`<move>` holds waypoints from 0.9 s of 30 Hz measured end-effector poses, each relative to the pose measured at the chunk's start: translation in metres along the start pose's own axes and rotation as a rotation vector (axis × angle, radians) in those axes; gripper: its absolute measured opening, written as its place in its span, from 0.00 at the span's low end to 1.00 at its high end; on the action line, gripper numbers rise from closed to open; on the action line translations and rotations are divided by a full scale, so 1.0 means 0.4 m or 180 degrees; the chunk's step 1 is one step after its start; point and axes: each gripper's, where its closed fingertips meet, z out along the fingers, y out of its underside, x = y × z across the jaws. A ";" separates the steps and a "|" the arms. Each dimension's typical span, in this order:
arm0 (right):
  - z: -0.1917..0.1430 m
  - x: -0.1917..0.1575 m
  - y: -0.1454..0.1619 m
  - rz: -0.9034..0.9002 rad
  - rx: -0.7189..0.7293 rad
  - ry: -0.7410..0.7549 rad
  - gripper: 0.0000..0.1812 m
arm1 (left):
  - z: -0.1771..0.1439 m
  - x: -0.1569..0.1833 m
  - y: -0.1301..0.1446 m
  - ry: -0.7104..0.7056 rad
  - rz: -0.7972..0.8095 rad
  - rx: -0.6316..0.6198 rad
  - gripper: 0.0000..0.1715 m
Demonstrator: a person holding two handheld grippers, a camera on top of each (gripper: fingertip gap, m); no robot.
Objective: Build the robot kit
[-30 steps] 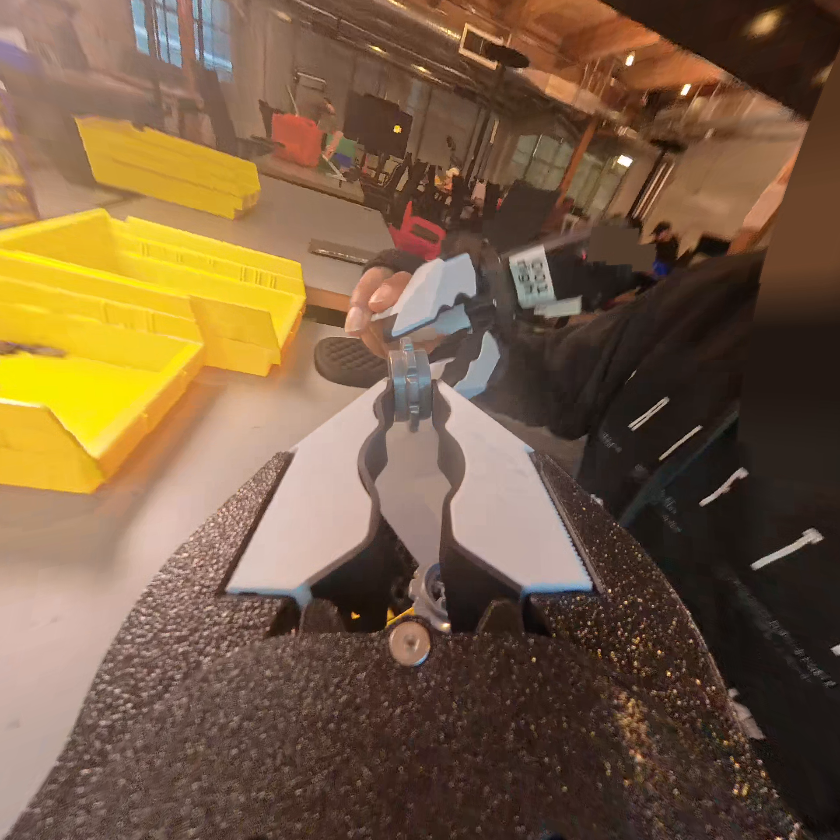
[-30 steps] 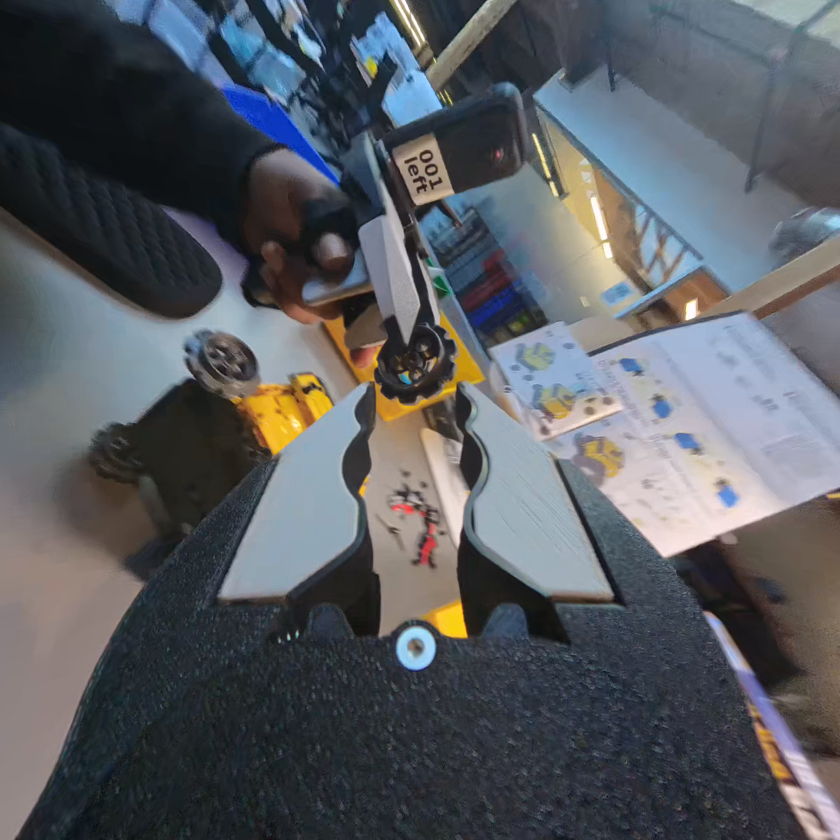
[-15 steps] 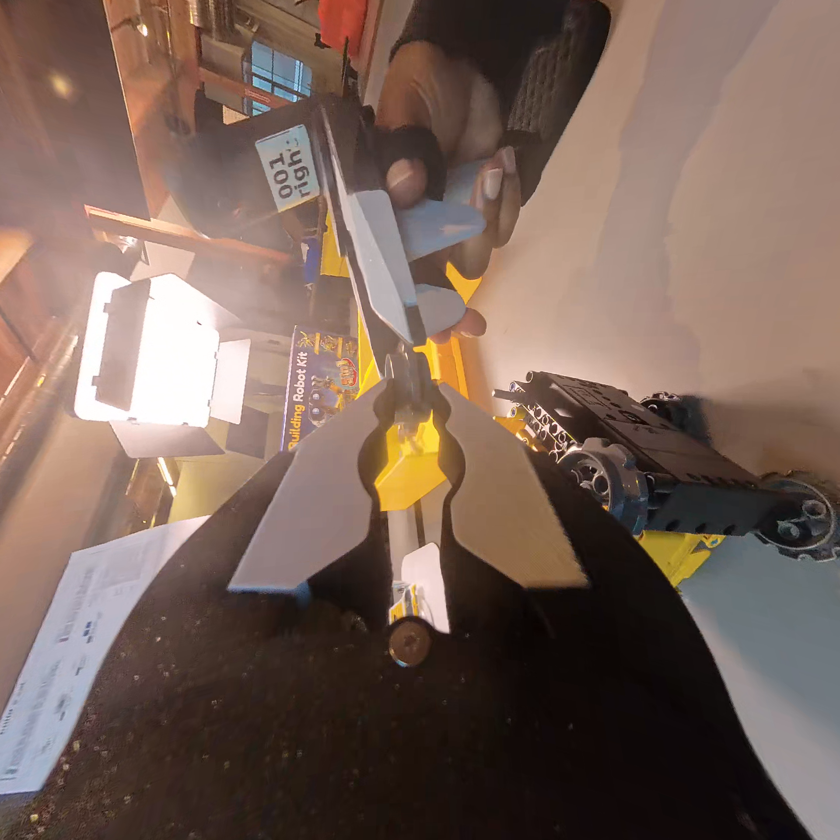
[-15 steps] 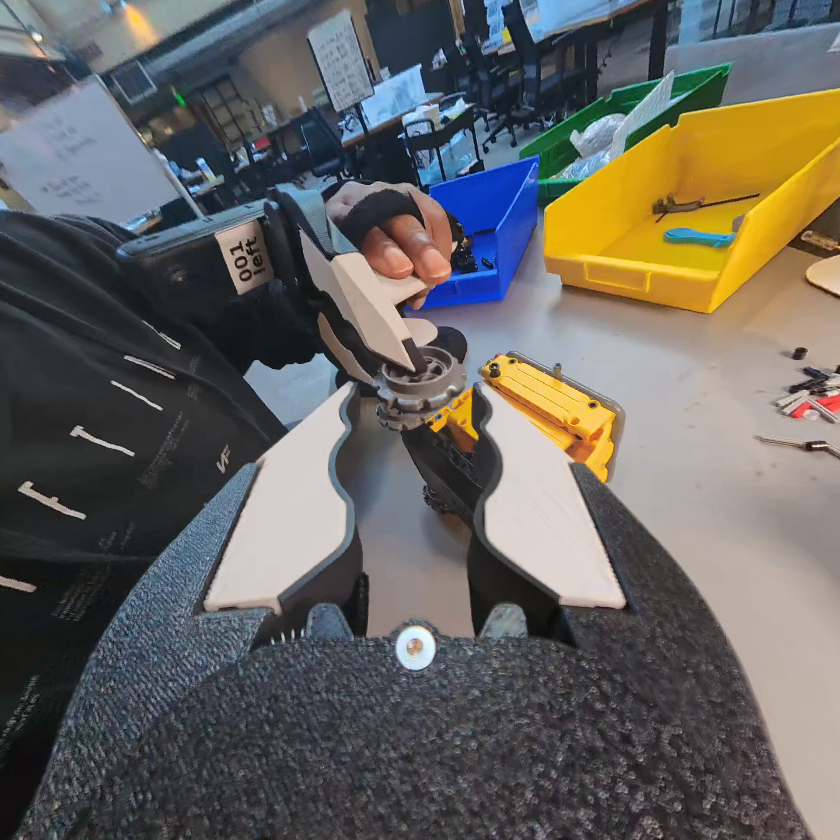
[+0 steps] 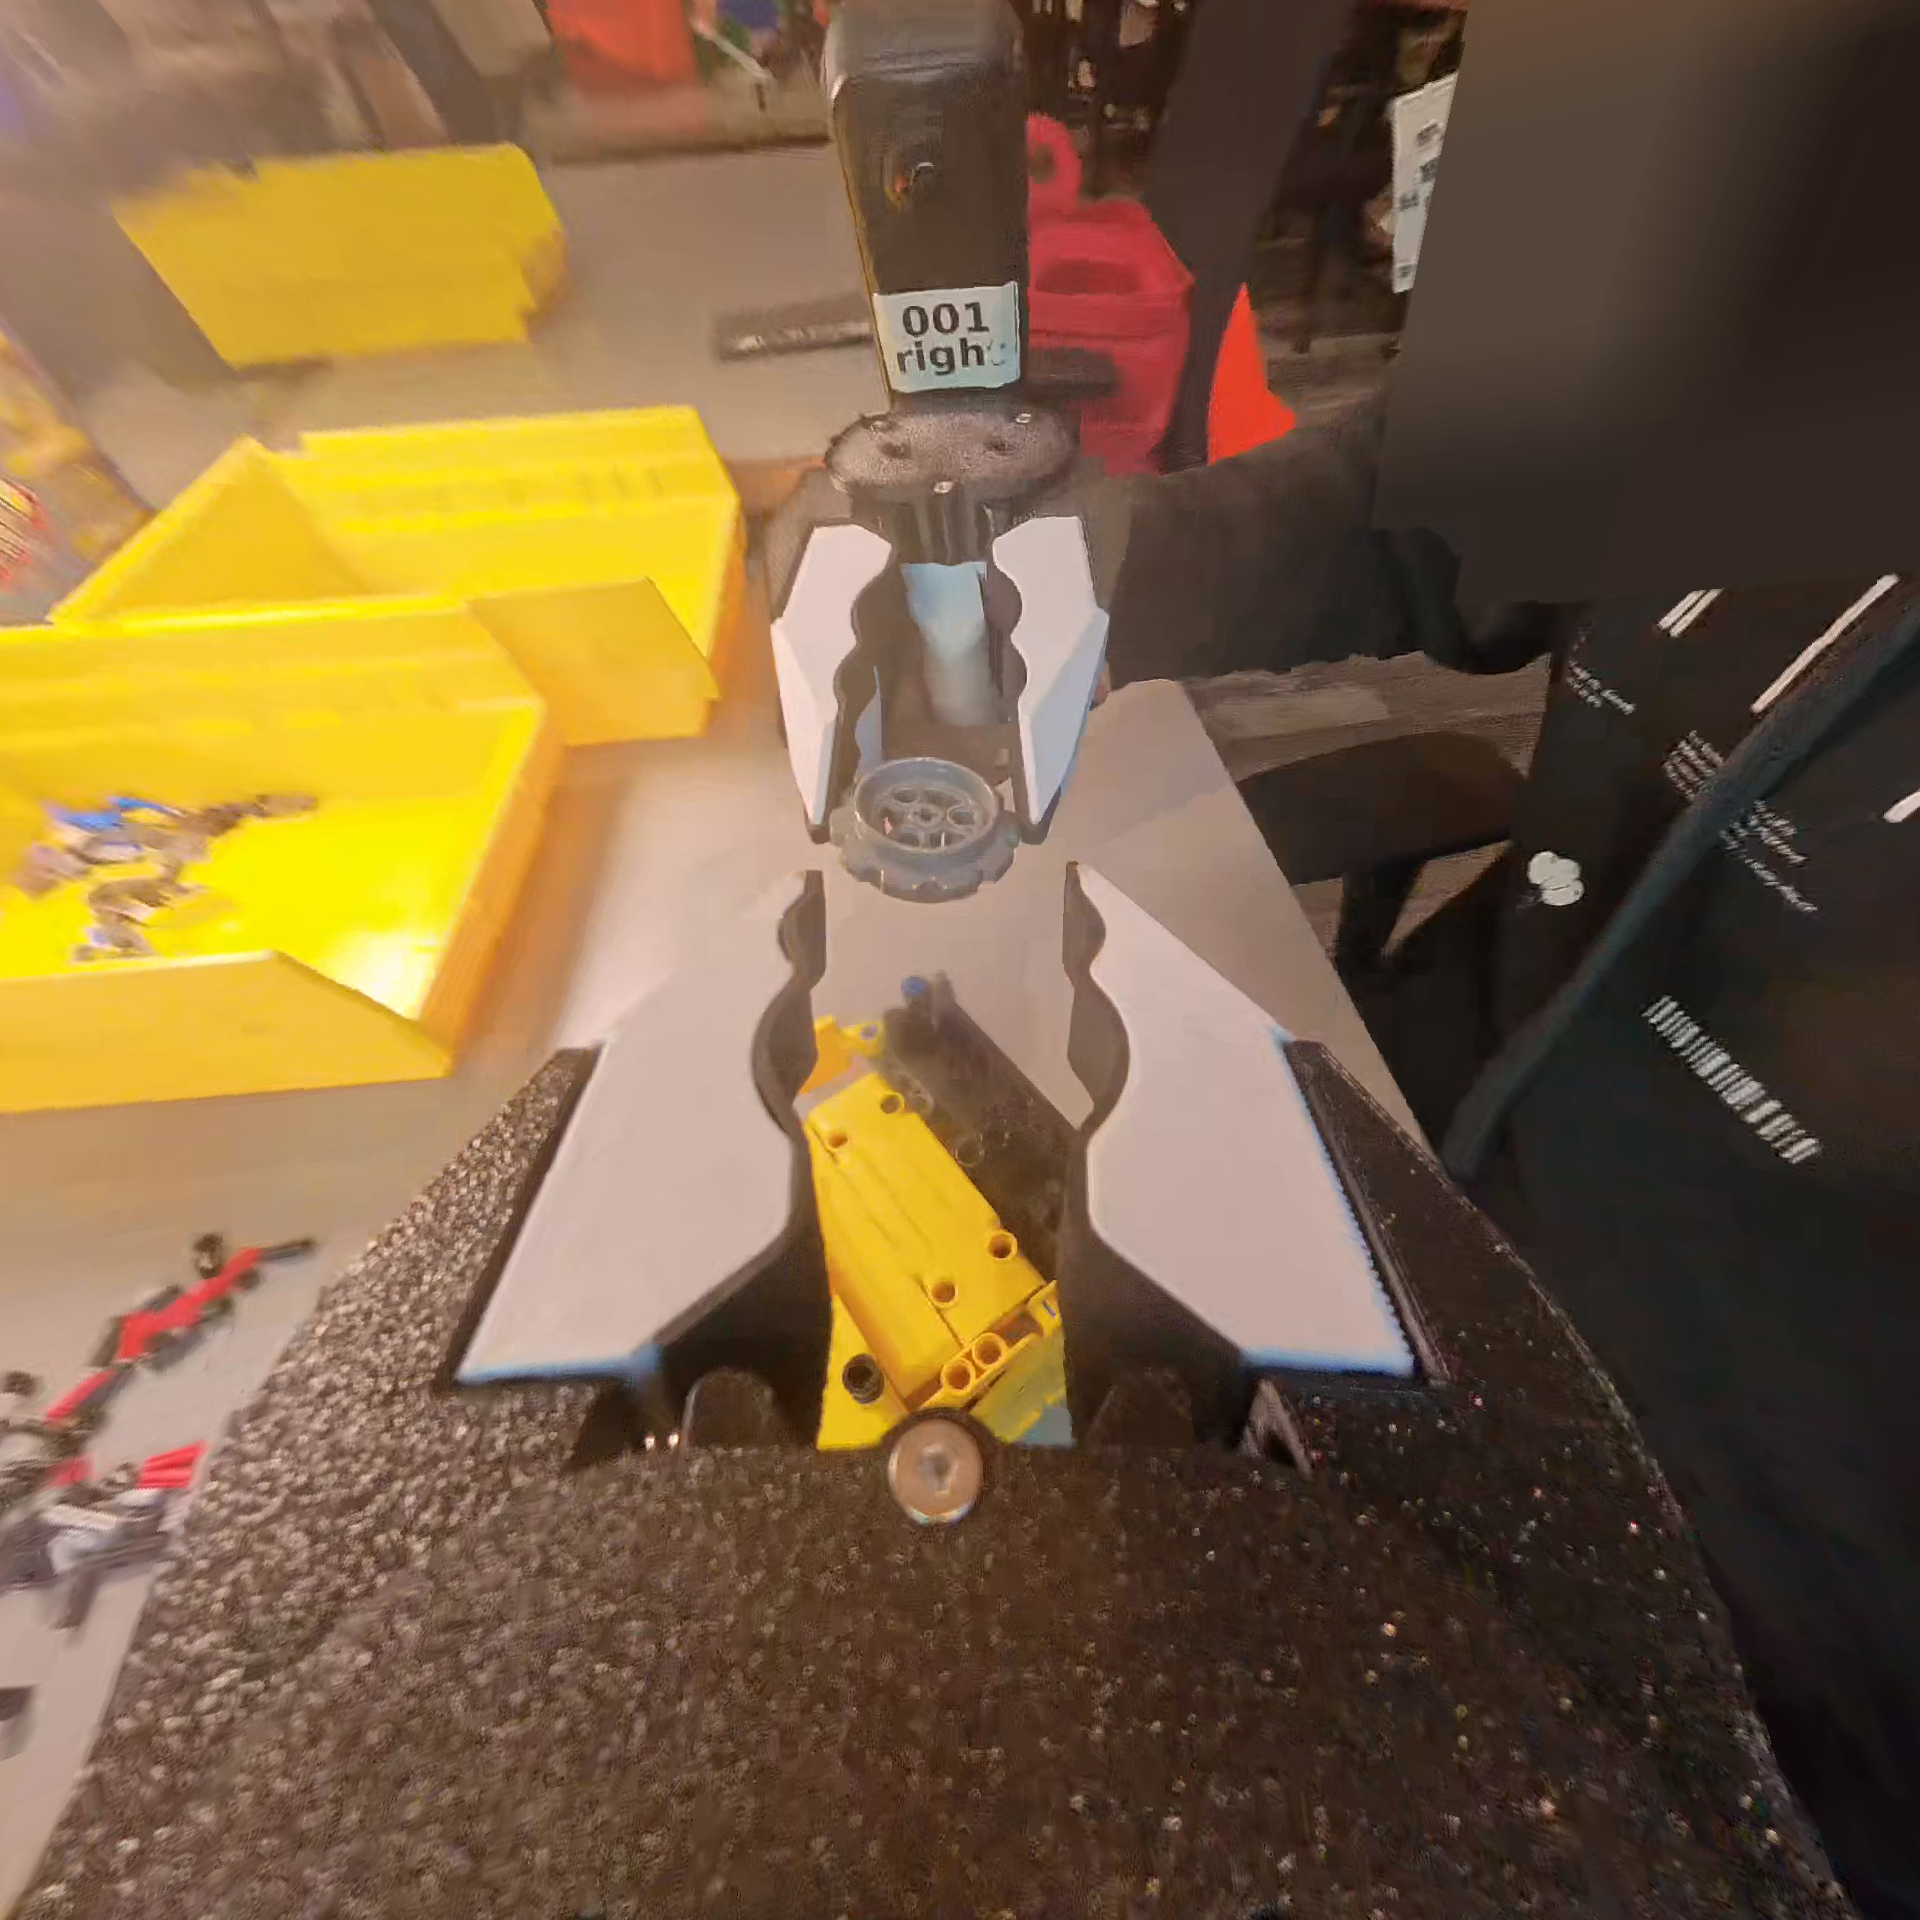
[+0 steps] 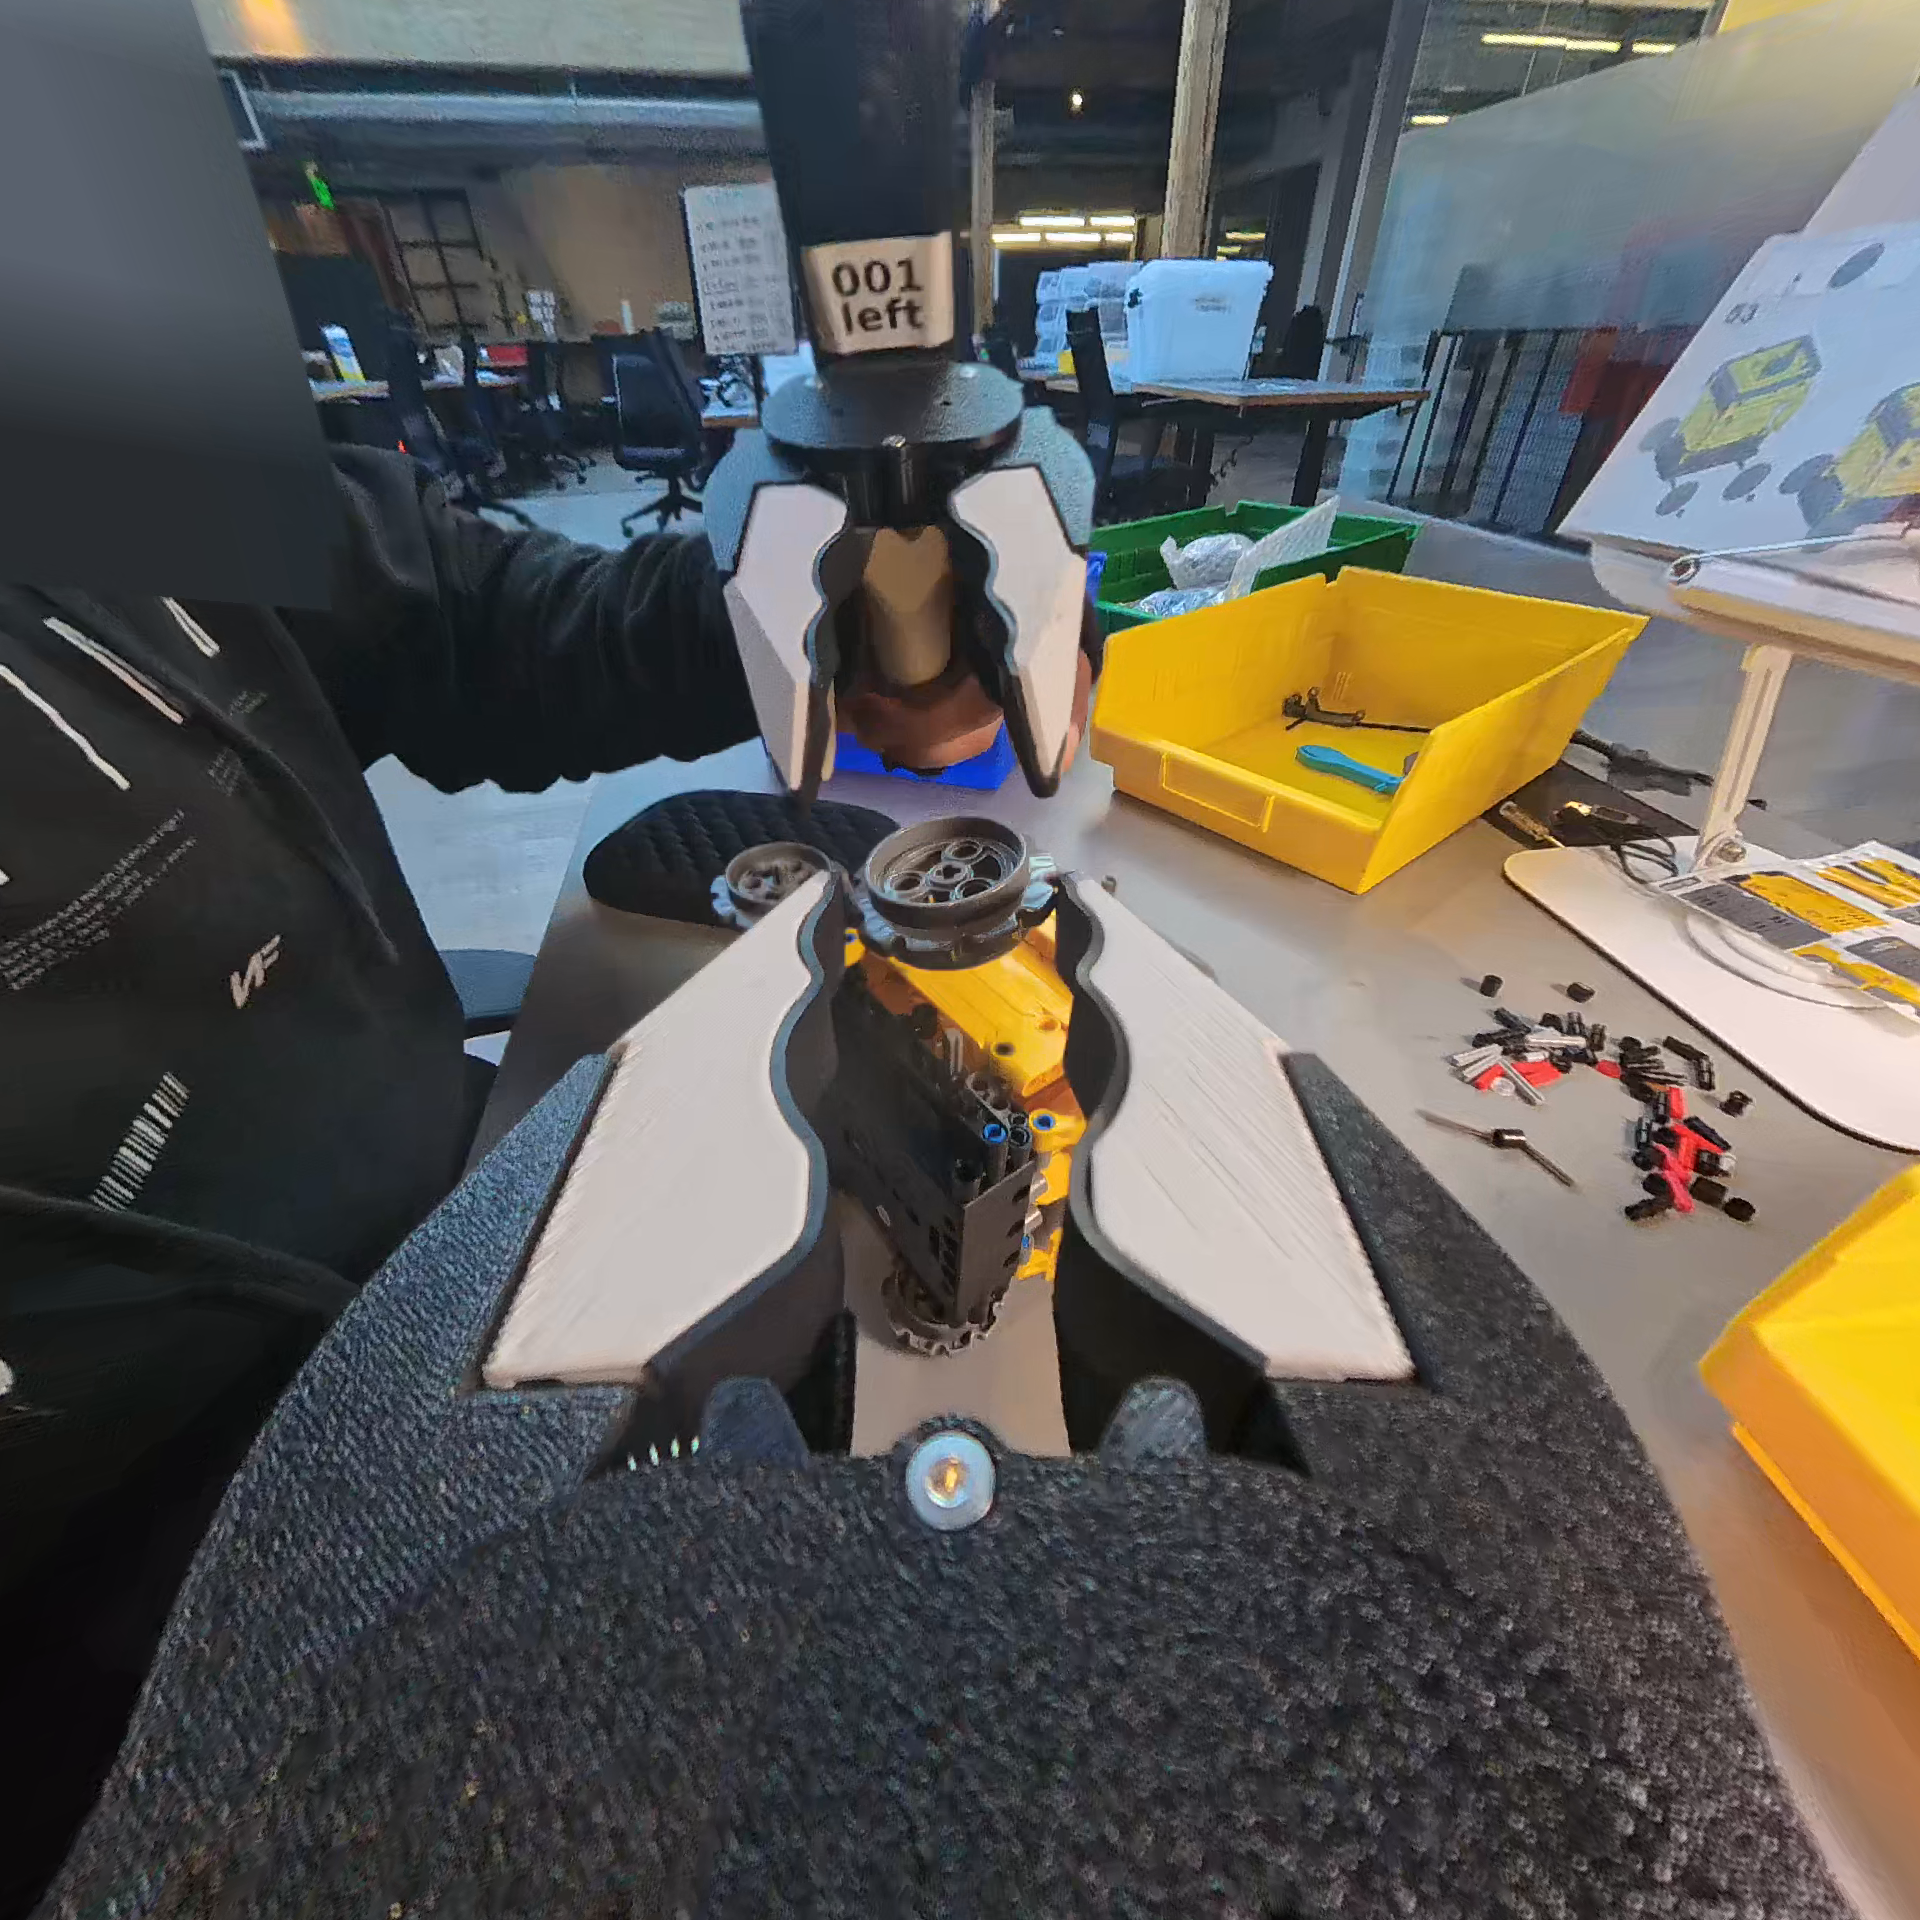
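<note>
My right gripper point(image 6: 951, 888) is shut on a grey spoked wheel point(image 6: 948, 883) held flat between its fingertips. The wheel sits right over a yellow and black brick vehicle point(image 6: 935, 1132) lying on the grey table; I cannot tell whether they touch. The left wrist view shows the right gripper point(image 5: 930, 826) facing me with the wheel point(image 5: 920, 831) in its tips. My left gripper point(image 5: 940, 894) is open and empty just in front of the wheel, above the vehicle point(image 5: 914, 1216). It also shows in the right wrist view point(image 6: 925, 784), jaws apart.
A yellow bin point(image 6: 1226, 790) with tools, a blue bin point(image 6: 914, 764) and a green bin point(image 6: 1143, 561) stand behind. Loose small parts point(image 6: 1621, 1101) lie right, below a booklet on a stand point(image 6: 1766, 416). More yellow bins point(image 5: 208, 1039) are left. A black pad point(image 6: 675, 852) lies near a black sleeve. My two grippers' fingertips are within a few centimetres of each other.
The left gripper has let go of the wheel and opened. The right gripper has closed on the wheel. Both grippers have swung round to face each other over the vehicle.
</note>
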 end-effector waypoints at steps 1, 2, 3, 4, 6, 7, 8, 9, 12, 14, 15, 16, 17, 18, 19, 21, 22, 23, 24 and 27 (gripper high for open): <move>0.005 0.001 0.015 -0.0003 -0.0037 0.0012 0.22 | 0.008 -0.002 0.012 0.0055 -0.0052 -0.0081 0.24; 0.010 0.001 0.026 -0.0017 -0.0048 0.0026 0.22 | 0.016 -0.003 0.024 0.0095 -0.0045 -0.0168 0.24; 0.014 0.000 0.034 -0.0025 -0.0048 0.0034 0.22 | 0.022 -0.003 0.034 0.0118 0.0002 -0.0242 0.22; 0.016 -0.002 0.041 -0.0027 -0.0046 0.0028 0.22 | 0.028 -0.004 0.043 0.0118 0.0058 -0.0308 0.19; 0.018 -0.005 0.049 -0.0005 -0.0039 0.0001 0.22 | 0.037 -0.006 0.057 0.0117 0.0160 -0.0408 0.17; 0.018 -0.004 0.050 0.0010 -0.0024 -0.0008 0.22 | 0.039 -0.006 0.062 0.0130 0.0183 -0.0442 0.17; 0.017 -0.005 0.051 0.0034 -0.0005 -0.0033 0.22 | 0.041 -0.005 0.063 0.0149 0.0182 -0.0449 0.17; 0.015 -0.004 0.051 0.0056 0.0011 -0.0042 0.22 | 0.042 -0.006 0.063 0.0161 0.0166 -0.0441 0.18; 0.015 -0.012 0.056 0.0080 0.0020 -0.0136 0.22 | 0.044 -0.009 0.072 0.0201 0.0099 -0.0483 0.22; 0.016 -0.019 0.057 0.0067 0.0067 -0.0196 0.22 | 0.045 -0.003 0.077 0.0256 0.0104 -0.0513 0.23; 0.016 -0.023 0.056 0.0064 0.0103 -0.0229 0.22 | 0.046 0.000 0.079 0.0278 0.0117 -0.0530 0.23; 0.016 -0.023 0.055 0.0065 0.0124 -0.0245 0.22 | 0.047 0.002 0.080 0.0294 0.0144 -0.0539 0.22; 0.016 -0.022 0.056 0.0075 0.0134 -0.0261 0.22 | 0.048 0.007 0.081 0.0319 0.0176 -0.0548 0.20; 0.016 -0.022 0.056 0.0083 0.0148 -0.0286 0.22 | 0.049 0.010 0.082 0.0339 0.0198 -0.0567 0.18; 0.016 -0.022 0.056 0.0084 0.0171 -0.0306 0.22 | 0.051 0.011 0.084 0.0348 0.0206 -0.0587 0.18; 0.015 -0.021 0.054 0.0085 0.0226 -0.0339 0.22 | 0.055 0.010 0.086 0.0361 0.0186 -0.0596 0.22; 0.014 -0.023 0.052 0.0100 0.0268 -0.0373 0.22 | 0.056 0.009 0.086 0.0374 0.0164 -0.0592 0.23; 0.013 -0.022 0.048 0.0119 0.0310 -0.0386 0.22 | 0.057 0.008 0.087 0.0387 0.0142 -0.0588 0.24; 0.012 -0.020 0.045 0.0134 0.0355 -0.0388 0.22 | 0.059 0.008 0.088 0.0409 0.0125 -0.0584 0.25; 0.014 -0.012 0.049 0.0187 0.0369 -0.0404 0.22 | 0.061 0.005 0.081 0.0427 0.0132 -0.0524 0.22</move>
